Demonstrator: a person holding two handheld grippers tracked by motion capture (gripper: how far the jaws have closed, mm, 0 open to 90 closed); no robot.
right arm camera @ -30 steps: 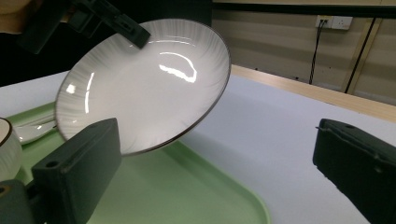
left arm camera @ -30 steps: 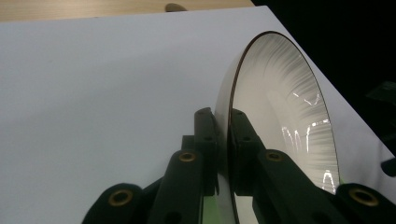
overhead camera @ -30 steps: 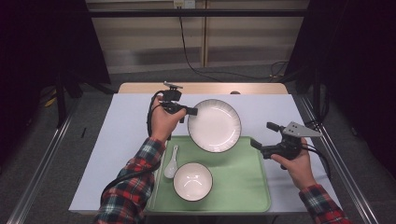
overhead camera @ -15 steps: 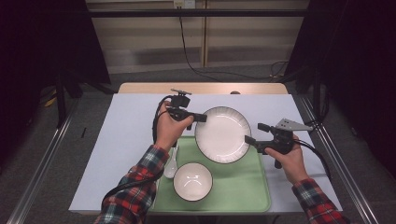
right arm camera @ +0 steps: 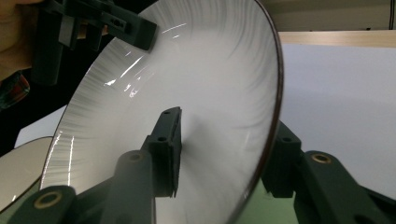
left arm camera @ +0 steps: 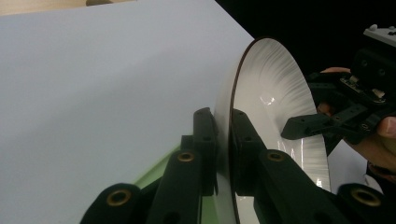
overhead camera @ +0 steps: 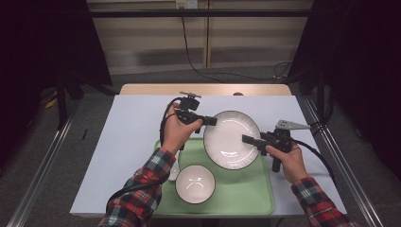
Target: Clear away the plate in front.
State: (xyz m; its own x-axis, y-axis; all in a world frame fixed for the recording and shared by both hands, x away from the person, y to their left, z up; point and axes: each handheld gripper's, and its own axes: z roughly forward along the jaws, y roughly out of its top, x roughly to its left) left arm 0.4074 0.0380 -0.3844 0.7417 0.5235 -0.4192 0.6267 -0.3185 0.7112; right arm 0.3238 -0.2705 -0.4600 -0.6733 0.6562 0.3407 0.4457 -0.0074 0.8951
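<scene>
Plate (overhead camera: 231, 139), white with a thin dark rim, is held above the far right part of the green tray (overhead camera: 246, 196), between the two grippers. Its left edge is pinched by the left gripper (overhead camera: 211, 121); in the left gripper view the two black jaws are seen pressed against either face of the rim (left arm camera: 223, 154), with the plate (left arm camera: 275, 107) standing on edge ahead of them. The right edge is straddled by the right gripper (overhead camera: 247, 139), whose jaws have just been closing with the plate between them. In the right gripper view one jaw lies over the ribbed inner face of the plate (right arm camera: 187, 93) and the other sits behind the rim; whether both pads are already pressed against the plate cannot be told. Each gripper is carried by a hand, the left hand (overhead camera: 177, 132) in a plaid sleeve and the right hand (overhead camera: 288, 161) likewise.

A white bowl (overhead camera: 195, 184) is seen on the near left part of the tray, and a white spoon (overhead camera: 173, 171) lies at the tray's left edge, partly hidden by the left forearm. The tray rests on a pale table (overhead camera: 137, 127).
</scene>
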